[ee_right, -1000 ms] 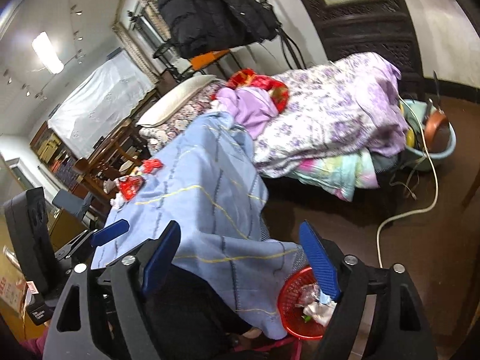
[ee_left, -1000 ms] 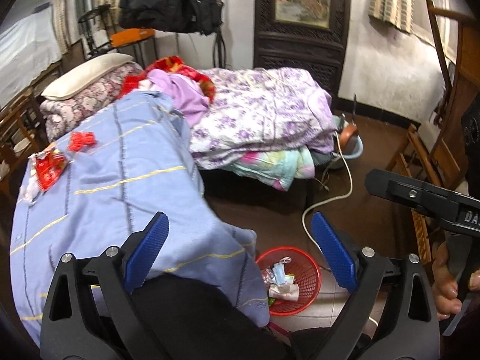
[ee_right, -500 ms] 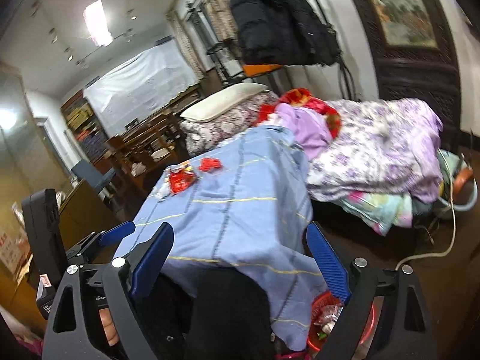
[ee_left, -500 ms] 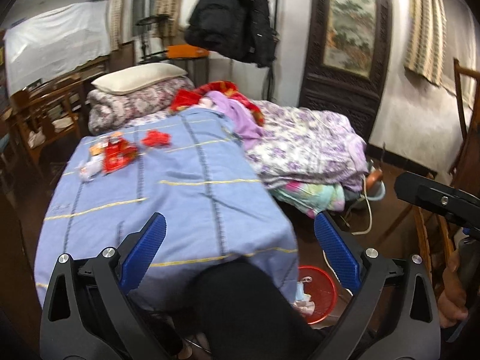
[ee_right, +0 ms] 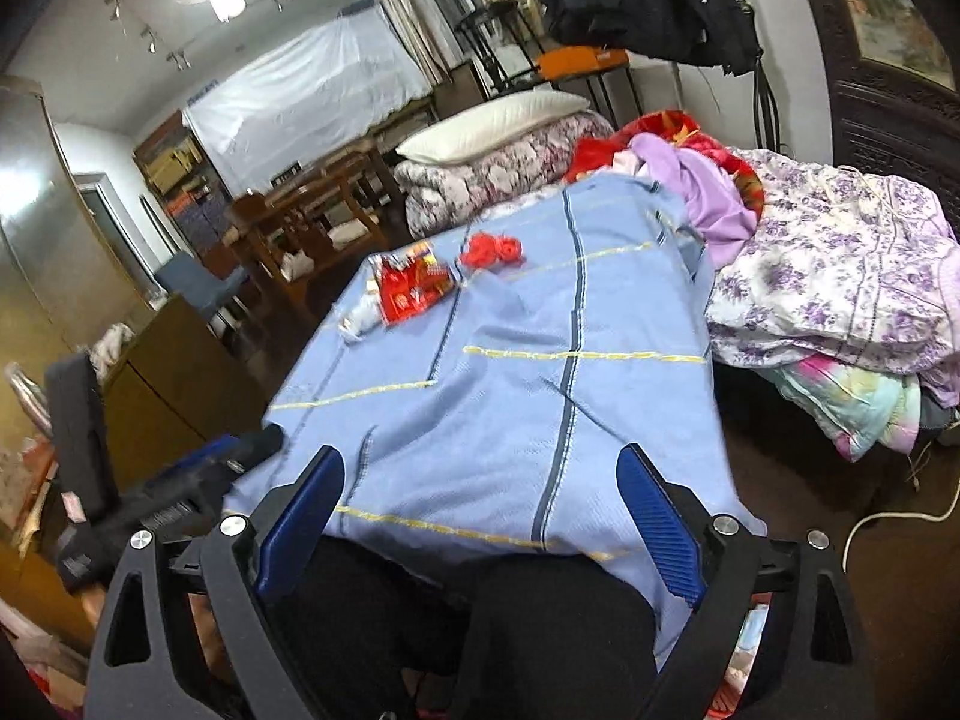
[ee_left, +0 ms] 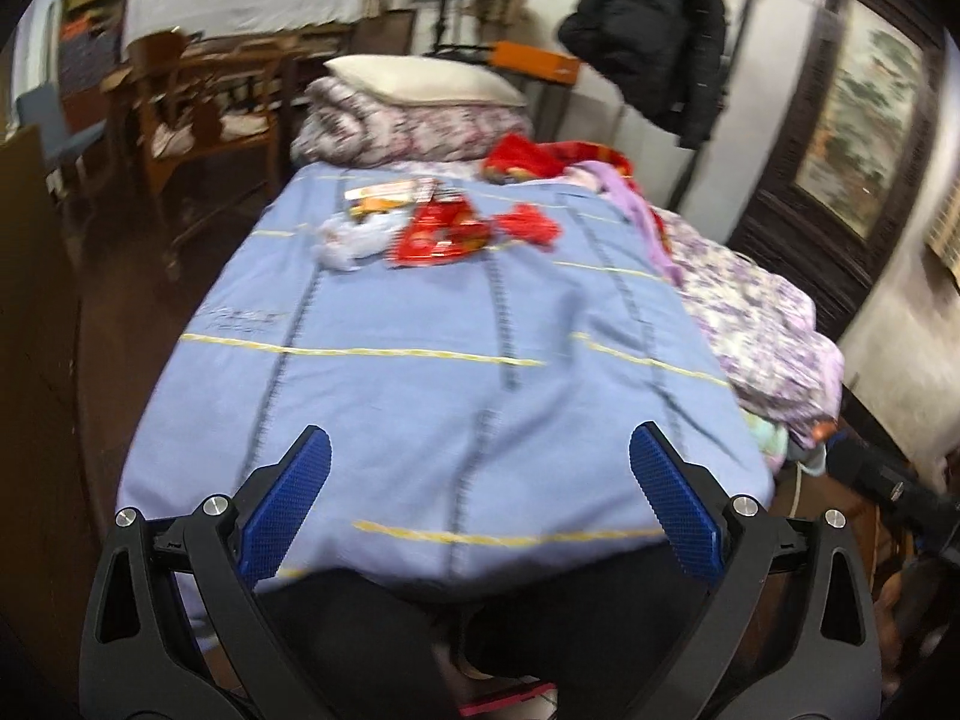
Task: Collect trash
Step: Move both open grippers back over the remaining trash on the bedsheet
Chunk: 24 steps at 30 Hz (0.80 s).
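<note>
Trash lies on the far part of a blue blanket (ee_left: 456, 360): a red snack wrapper (ee_left: 441, 231), a crumpled red wrapper (ee_left: 531, 228), a white crumpled bag (ee_left: 351, 240) and an orange-white packet (ee_left: 384, 192). The right wrist view shows the same red snack wrapper (ee_right: 411, 291), crumpled red wrapper (ee_right: 492, 252) and white bag (ee_right: 360, 318). My left gripper (ee_left: 480, 450) is open over the blanket's near end, nothing between its blue pads. My right gripper (ee_right: 480, 468) is open too, just as far from the trash. Dark trouser legs fill the space under both.
A pillow (ee_left: 420, 78) on a folded quilt lies behind the trash. A purple floral quilt (ee_right: 840, 276) is piled at the right. Wooden chairs (ee_left: 198, 114) and a brown cabinet (ee_right: 174, 384) stand on the left. A white cable (ee_right: 900, 516) runs over the floor.
Both views have swung left, from the floor and the red basket up onto the bed. The basket has left the picture. The trash now sits near the middle, ahead of both grippers.
</note>
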Available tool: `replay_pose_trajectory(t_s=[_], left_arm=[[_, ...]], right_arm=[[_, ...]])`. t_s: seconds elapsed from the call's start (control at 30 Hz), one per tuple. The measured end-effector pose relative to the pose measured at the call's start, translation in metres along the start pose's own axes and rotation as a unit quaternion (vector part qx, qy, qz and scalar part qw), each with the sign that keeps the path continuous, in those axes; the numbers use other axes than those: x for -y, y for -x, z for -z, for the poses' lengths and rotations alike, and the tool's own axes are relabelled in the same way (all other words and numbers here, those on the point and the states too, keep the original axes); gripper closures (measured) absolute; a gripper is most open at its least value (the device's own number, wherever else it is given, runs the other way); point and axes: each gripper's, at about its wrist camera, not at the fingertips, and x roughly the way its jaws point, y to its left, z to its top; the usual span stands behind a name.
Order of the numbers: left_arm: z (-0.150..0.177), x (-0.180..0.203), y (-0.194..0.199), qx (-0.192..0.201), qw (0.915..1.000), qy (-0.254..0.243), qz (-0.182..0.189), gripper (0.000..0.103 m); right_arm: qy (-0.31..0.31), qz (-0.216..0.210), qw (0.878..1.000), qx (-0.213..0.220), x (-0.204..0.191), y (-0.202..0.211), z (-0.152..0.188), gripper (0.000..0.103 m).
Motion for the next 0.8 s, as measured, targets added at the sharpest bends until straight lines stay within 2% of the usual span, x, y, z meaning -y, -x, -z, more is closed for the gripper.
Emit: replay_pose_trajectory(t_s=[0.17,0.33,0.43,0.67,0.8], left_arm=[[-0.018,-0.03,-0.02,-0.007,0.9993,0.016,-0.032,0.007],[-0.035,-0.036,-0.043,-0.016,0.9987,0.005,-0.049,0.007],[-0.054,-0.033,-0.057,-0.014,0.9985,-0.005,-0.052,0.007],[-0.119,-0.017,-0.107,-0.005,0.9989,-0.018,-0.044,0.007],[-0.145,-0.011,-0.148,-0.019,0.9987,-0.019,-0.044,0.007]], right_arm=[[0.016,0.027,0.999,-0.007,-0.007,-0.047,0.001,0.013],[0.039,0.06,0.997,0.007,-0.004,-0.076,0.003,0.013],[0.054,0.084,0.995,0.033,0.0,-0.083,0.003,0.013],[0.077,0.107,0.988,0.084,0.008,-0.087,0.012,0.013],[0.09,0.096,0.986,0.104,0.007,-0.086,0.017,0.013]])
